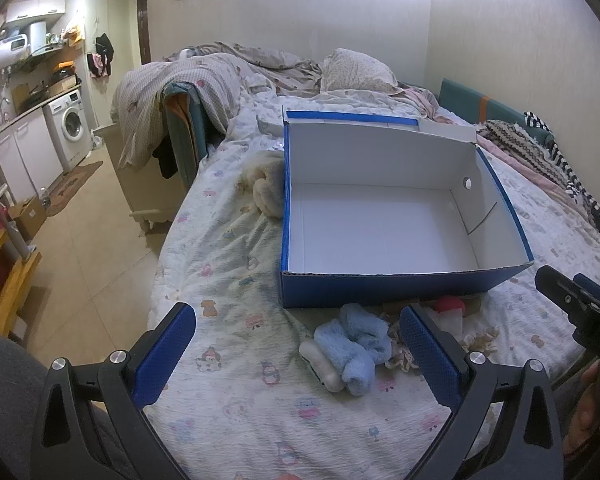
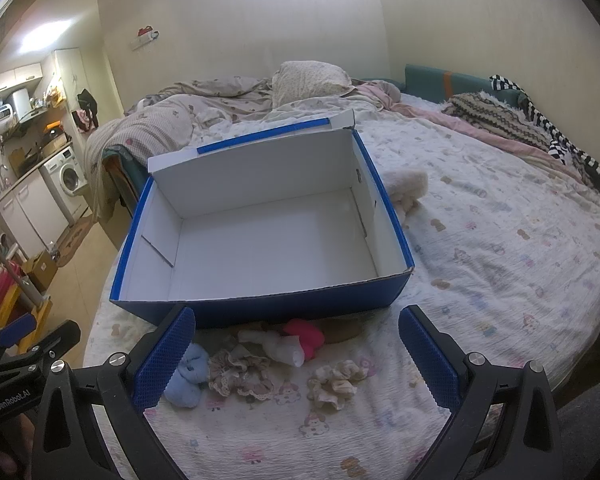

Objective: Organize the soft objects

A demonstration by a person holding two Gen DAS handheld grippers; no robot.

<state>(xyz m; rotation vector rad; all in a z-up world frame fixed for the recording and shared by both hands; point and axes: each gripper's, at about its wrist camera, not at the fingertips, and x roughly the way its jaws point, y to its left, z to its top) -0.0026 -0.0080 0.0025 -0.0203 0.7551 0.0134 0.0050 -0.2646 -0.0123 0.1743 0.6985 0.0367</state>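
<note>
Both my tools gape wide; blue sock (image 1: 350,350) lies just ahead of left tool (image 1: 298,354), long axis toward the box (image 1: 384,286).

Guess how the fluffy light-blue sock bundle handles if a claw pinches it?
The light-blue sock bundle looks plush, so it probably compresses and sags rather than staying stiff. Likely light. Its fuzzy pile suggests it shouldn't slip; the pieces look loosely folded, so they may separate.
</note>
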